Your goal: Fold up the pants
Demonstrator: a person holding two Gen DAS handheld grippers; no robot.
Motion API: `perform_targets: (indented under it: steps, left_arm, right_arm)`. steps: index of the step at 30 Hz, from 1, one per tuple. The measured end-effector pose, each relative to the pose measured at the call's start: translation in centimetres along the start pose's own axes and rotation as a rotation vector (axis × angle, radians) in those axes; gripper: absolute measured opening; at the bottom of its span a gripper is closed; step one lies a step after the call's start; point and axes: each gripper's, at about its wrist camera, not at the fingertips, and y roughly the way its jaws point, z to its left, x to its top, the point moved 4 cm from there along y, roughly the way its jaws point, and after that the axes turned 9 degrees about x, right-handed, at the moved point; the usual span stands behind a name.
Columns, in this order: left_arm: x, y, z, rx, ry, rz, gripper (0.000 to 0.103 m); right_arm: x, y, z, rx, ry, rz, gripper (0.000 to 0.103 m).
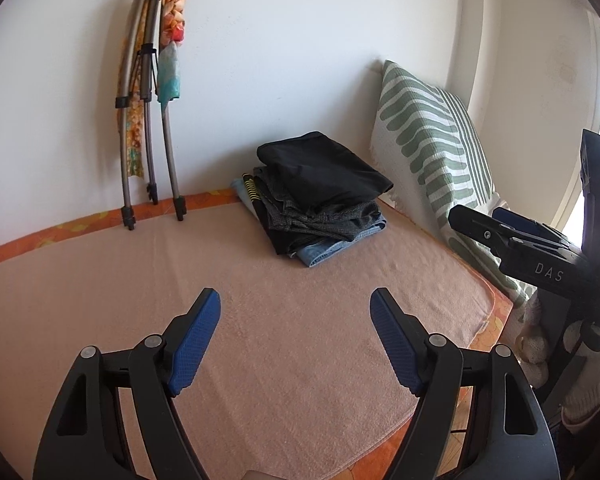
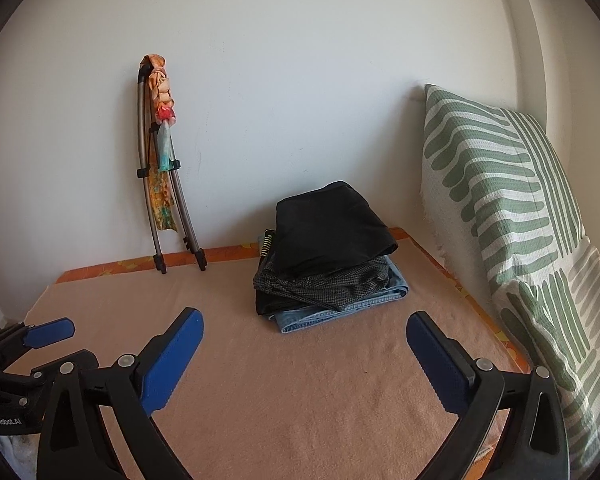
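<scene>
Pants stacked folded, well ahead of both grippers' fingers; L+R spread wide, holding nothing.

L gripper near, jaws spread wide, blue pads apart, holding nothing. R gripper beside it on the right, jaws wide too, empty. Both level, pointing far.

A home bedroom: a bed under a peach blanket against white walls, a green-striped pillow along its right edge, folded clothes stacked near the far edge.
</scene>
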Motion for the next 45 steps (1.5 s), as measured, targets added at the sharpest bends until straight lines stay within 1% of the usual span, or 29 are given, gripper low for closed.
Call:
perform_targets:
  steps: [2, 6, 9, 12, 16, 21, 27, 34, 45]
  left_arm:
    - [-0.2, -0.1, 0.5, 0.022, -0.002, -0.008, 0.077]
    - [-0.9, -0.1, 1.6, 0.035, -0.022, 0.021, 0.077]
    - [-1.4, 0.0, 2.4, 0.078, -0.026, 0.040, 0.077]
    - [-1.9, 0.1, 3.1, 0.084, -0.051, 0.059, 0.077]
    - [-2.3, 0.1, 3.3, 0.109, -0.040, 0.065, 0.077]
    - [-2.4, -0.2, 3.2, 0.099, -0.049, 0.073, 0.077]
    - [-2.5, -0.5, 3.2, 0.096, -0.048, 0.067, 0.078]
    - [-2.6, -0.4, 3.9, 0.098, -0.072, 0.074, 0.078]
    - [-2.5, -0.5, 4.0, 0.092, -0.076, 0.073, 0.078]
  right_arm:
    - [-0.4, 0.4, 0.2, -0.003, -0.001, -0.007, 0.103]
    - [-1.2, 0.8, 0.2, -0.033, -0.016, -0.020, 0.103]
    - [-1.4, 1.1, 0.3, -0.034, -0.026, -0.009, 0.103]
    - [-1.7, 1.3, 0.3, -0.034, -0.026, -0.002, 0.103]
    - [-1.7, 1.5, 0.4, -0.028, -0.018, 0.000, 0.103]
    - [-1.8, 1.8, 0.8, -0.017, -0.014, 0.005, 0.103]
    - [-2.2, 2.1, 0.7, -0.024, -0.014, 0.017, 0.103]
    - [-2.0, 1.9, 0.7, -0.024, -0.010, 0.010, 0.103]
    - [-2.1, 1.9, 1.0, -0.021, -0.018, 0.009, 0.103]
